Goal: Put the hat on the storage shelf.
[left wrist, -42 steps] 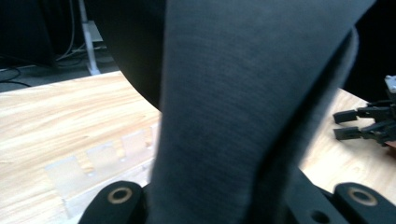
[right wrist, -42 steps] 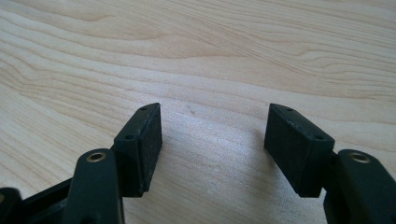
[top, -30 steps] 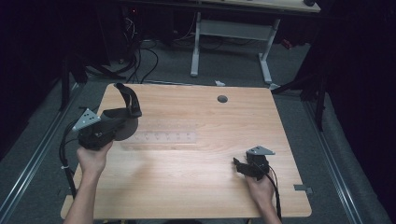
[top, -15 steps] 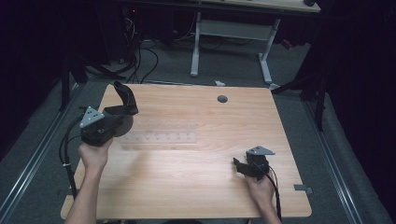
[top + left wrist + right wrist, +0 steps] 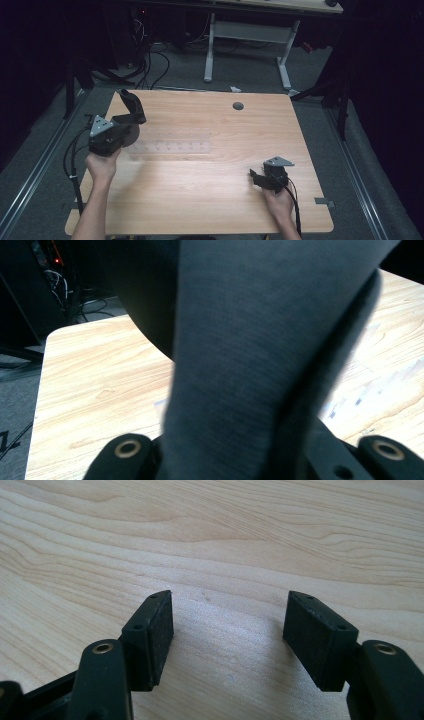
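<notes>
While the high view looks down on the pale wooden table (image 5: 200,175), the left gripper (image 5: 131,112) hangs over its near-left part, pinching a dark grey curved sleeve-like object (image 5: 131,105) that stands up and leans toward the far edge. A clear plastic strip with small marks (image 5: 172,147) lies flat just right of it. The right gripper (image 5: 256,179) rests low near the right front edge. A small round dark hole (image 5: 238,105) sits near the far edge. Grey carpet, black cables and a white desk frame (image 5: 247,35) lie beyond.

From the left gripper view, the grey object (image 5: 260,355) rises between the jaws, pressed tight, above the wood.

From the right gripper view, the right gripper (image 5: 227,622) has its pads (image 5: 160,630) spread, bare wood grain (image 5: 225,540) between them.
</notes>
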Action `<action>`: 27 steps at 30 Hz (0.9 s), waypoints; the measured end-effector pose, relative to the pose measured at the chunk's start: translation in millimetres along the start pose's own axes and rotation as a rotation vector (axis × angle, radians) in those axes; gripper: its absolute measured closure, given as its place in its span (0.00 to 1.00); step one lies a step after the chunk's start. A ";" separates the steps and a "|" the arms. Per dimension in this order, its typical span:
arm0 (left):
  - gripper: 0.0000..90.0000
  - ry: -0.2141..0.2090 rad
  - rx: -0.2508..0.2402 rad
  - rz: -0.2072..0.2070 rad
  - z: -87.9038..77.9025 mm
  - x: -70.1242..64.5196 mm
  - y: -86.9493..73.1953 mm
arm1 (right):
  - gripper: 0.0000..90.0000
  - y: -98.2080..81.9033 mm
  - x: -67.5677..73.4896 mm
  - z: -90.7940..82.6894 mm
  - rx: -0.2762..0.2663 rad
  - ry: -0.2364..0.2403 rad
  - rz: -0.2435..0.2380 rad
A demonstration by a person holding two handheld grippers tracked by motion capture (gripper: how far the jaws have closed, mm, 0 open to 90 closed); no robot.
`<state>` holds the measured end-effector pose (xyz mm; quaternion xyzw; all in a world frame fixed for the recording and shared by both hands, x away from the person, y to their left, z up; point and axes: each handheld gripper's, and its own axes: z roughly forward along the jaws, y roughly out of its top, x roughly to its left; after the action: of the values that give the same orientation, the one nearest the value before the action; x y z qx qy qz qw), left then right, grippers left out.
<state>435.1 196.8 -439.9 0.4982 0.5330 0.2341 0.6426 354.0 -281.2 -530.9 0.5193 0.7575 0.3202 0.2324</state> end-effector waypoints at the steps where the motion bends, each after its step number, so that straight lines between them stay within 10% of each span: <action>1: 0.94 0.005 0.002 0.007 0.4 0.4 -0.5 | 0.41 0.0 0.0 0.0 0.000 0.000 0.000; 27: 0.94 0.043 0.000 0.012 4.9 4.4 -6.4 | 0.41 -0.1 0.2 -0.1 0.000 0.000 -0.001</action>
<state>439.6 196.0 -447.9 0.4964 0.5434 0.2487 0.6297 353.9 -281.1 -530.9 0.5189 0.7578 0.3202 0.2324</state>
